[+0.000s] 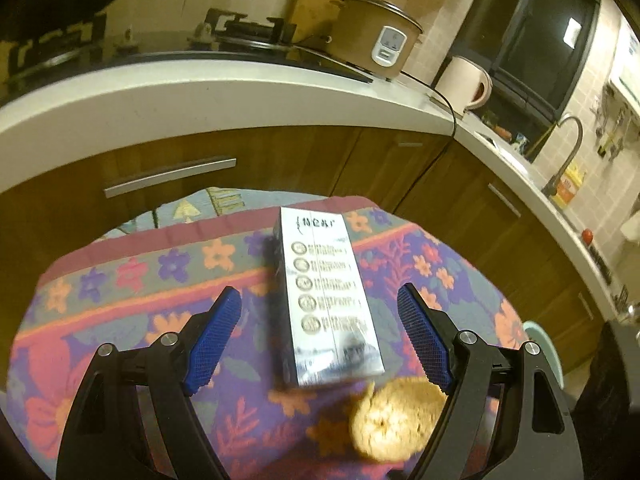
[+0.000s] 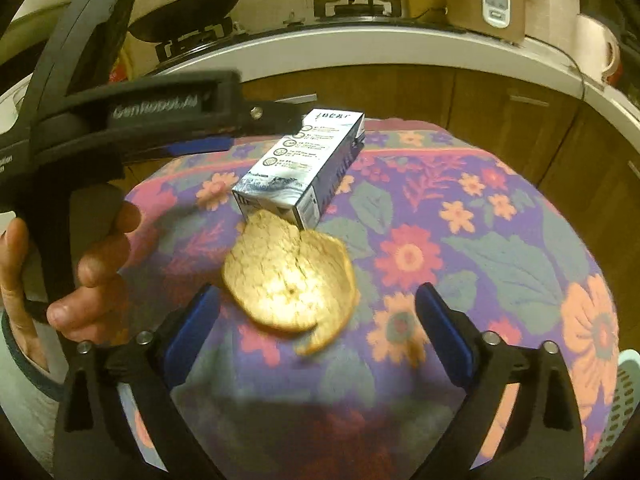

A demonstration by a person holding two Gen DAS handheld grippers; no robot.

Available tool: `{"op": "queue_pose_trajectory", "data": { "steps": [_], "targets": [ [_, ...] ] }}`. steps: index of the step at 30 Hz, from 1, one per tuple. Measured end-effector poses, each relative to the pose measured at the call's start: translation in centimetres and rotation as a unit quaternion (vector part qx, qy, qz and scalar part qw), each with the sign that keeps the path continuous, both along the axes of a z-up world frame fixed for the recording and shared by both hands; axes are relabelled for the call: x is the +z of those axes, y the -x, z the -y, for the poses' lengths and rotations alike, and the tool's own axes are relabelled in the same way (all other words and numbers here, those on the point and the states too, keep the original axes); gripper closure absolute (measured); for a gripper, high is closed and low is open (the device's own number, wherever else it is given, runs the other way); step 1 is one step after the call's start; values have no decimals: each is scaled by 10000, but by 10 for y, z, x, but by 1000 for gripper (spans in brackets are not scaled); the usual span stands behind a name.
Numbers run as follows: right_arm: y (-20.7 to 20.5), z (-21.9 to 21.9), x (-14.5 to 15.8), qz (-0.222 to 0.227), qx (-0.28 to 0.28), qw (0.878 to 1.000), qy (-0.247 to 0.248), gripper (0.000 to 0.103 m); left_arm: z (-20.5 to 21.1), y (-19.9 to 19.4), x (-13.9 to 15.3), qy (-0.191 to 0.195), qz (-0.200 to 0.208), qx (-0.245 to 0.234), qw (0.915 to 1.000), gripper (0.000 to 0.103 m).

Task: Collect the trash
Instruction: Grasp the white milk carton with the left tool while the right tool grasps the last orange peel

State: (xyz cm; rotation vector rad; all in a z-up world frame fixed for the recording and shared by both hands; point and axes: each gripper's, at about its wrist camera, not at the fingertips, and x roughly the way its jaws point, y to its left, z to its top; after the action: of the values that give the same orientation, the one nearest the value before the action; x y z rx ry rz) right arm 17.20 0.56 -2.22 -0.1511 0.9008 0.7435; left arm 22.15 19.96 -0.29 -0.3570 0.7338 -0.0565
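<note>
While both grippers — left gripper [image 1: 320,330], right gripper [image 2: 318,326] — are spread wide and empty, the carton [image 1: 326,300] is best straddled squarely before closing.

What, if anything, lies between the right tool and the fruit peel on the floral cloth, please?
Nothing visible does. The right tool is open, with the fruit peel bare just ahead of its fingers; the carton lies beyond the peel, touching its far edge.

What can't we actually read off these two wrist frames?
- Box print: motion blur in the left wrist view, too small in the right wrist view.
- Peel: blurred in both views; the left gripper's finger covers its edge in the left wrist view.
- Pale green basket: cut off by the frame edge in the right wrist view; contents unseen.
- Left gripper's tips: behind the box in the right wrist view.
</note>
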Motion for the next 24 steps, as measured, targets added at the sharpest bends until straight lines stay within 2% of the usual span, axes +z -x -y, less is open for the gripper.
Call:
{"op": "queue_pose_trajectory", "data": {
  "steps": [6,8,12,16,22,24],
  "targets": [
    [-1,-17,-5,-123,115,9998,91,8,-13,-12,-5,173,-91,50,9998,25],
    [-1,-25,-8,-40,-6,9993,360,9,-13,-16,-5,164,-126,17,9998,25],
    [0,-28,-10,-31,32,9991,414,38,-9,-20,-6,129,-175,-99,9997,25],
    [4,-12,-6,-167,-28,9998,116,65,2,-27,-12,-16,-328,-262,9991,25],
    [12,16,-4,-310,-295,9990,-105,70,28,-40,-21,-513,-663,-399,9957,24],
    [14,22,-3,-223,-358,9991,-62,71,35,-44,-22,-687,-722,-395,9942,25]
  ]
}}
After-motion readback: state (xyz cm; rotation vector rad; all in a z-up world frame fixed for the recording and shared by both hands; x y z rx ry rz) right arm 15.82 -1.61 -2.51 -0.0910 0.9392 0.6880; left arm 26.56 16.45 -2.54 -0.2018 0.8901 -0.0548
